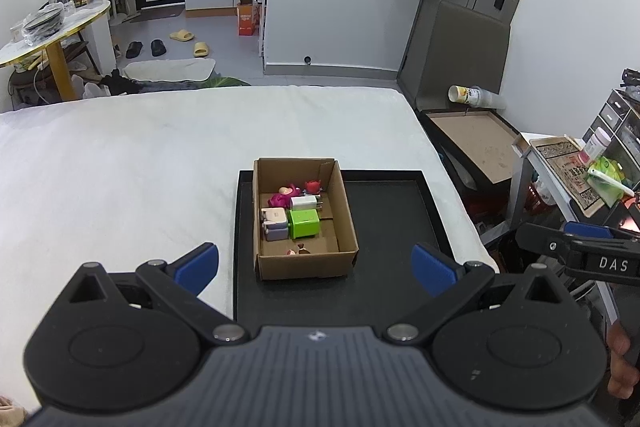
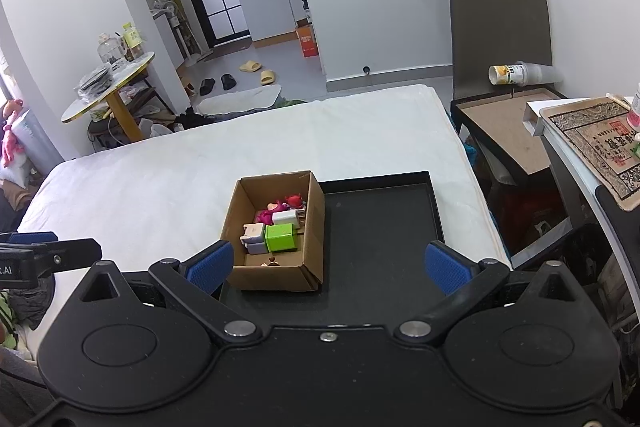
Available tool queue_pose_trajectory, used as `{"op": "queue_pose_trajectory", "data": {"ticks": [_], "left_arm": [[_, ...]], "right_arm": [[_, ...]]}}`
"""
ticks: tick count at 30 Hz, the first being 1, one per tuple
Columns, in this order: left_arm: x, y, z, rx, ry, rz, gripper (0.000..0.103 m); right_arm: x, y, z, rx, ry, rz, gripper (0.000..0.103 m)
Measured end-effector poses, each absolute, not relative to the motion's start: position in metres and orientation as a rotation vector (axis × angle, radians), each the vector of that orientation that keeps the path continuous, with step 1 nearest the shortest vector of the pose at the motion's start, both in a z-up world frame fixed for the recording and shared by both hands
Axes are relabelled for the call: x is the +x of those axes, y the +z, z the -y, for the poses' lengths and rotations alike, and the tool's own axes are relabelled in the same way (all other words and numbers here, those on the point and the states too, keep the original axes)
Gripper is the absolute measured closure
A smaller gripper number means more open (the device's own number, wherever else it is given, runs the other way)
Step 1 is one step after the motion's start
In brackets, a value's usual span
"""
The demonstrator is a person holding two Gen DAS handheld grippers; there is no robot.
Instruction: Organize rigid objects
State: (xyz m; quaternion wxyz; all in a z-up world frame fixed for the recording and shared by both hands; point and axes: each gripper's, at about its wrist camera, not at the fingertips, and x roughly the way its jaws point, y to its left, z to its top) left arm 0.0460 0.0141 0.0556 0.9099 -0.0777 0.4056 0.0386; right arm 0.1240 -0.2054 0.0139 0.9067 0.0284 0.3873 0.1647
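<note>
An open cardboard box stands on the left part of a black tray on a white bed. Inside lie a green plug block, a white charger, a lilac and white toy, a magenta toy and a small red figure. My left gripper is open and empty, just in front of the box. My right gripper is open and empty, in front of the box and tray.
The white bed spreads left and back. A dark side table with a brown top and a tipped cup stands right. A white shelf with clutter is at far right.
</note>
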Motion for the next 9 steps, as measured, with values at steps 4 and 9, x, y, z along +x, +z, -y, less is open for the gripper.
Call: {"op": "queue_pose_trajectory", "data": {"ticks": [4, 9], "left_arm": [[0.0442, 0.0565, -0.0126, -0.15, 0.08, -0.826, 0.001], [0.0444, 0.0559, -0.0124, -0.152, 0.077, -0.831, 0.001]], "right_arm": [[0.1245, 0.0144, 0.2037, 0.057, 0.34, -0.797, 0.0], [0.1253, 0.0121, 0.2039, 0.063, 0.339, -0.801, 0.0]]}}
